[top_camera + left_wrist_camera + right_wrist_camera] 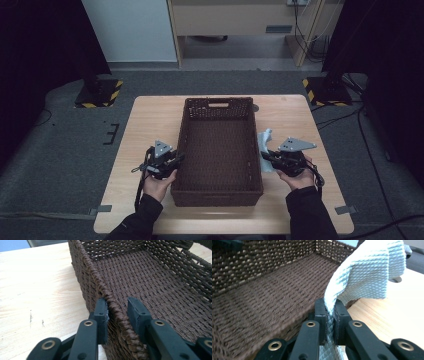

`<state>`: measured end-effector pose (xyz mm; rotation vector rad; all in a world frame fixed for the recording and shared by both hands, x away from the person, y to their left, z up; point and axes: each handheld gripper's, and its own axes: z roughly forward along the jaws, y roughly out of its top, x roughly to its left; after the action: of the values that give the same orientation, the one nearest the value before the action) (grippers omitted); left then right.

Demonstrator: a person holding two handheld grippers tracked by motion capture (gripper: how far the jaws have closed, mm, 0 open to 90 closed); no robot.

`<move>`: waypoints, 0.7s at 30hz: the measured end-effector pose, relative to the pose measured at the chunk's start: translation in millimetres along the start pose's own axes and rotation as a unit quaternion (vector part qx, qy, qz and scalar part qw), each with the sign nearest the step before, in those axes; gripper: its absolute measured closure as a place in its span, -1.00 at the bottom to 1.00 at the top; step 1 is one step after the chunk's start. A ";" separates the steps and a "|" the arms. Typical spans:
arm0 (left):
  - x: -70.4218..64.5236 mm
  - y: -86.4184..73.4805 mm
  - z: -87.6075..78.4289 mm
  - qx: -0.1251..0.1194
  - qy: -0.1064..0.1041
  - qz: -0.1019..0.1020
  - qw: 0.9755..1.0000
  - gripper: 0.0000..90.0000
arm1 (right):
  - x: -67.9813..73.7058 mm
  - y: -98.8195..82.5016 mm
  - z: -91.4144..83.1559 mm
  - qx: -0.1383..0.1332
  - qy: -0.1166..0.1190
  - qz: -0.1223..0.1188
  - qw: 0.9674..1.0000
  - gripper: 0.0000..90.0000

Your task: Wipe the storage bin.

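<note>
Left hand-held gripper (117,312) straddling the wicker basket (218,150) rim, jaws not quite clamped; right hand-held gripper (329,307) pinching the pale cloth (367,272) beside the basket's right wall, probably next lifted inside.

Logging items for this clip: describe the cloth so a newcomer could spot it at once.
On the wooden table sits a brown woven basket. Beside its right wall, the right gripper pinches a pale blue ribbed cloth, the only light, soft thing there.

A dark brown woven basket (218,150) sits upright and open on the bench, its inside bare. A pale blue ribbed cloth (367,272) hangs bunched just beside its right wall.
</note>
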<state>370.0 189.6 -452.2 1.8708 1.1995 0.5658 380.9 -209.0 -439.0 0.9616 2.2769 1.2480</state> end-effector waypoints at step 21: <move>-0.2 -10.8 -17.5 0.009 -0.029 0.024 0.999 0.11 | 0.3 -18.2 12.0 0.033 0.003 0.008 0.999 0.88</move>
<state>351.6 198.5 -451.3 1.9220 1.1290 0.5253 380.8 -208.6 -460.8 1.0007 2.3328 1.1914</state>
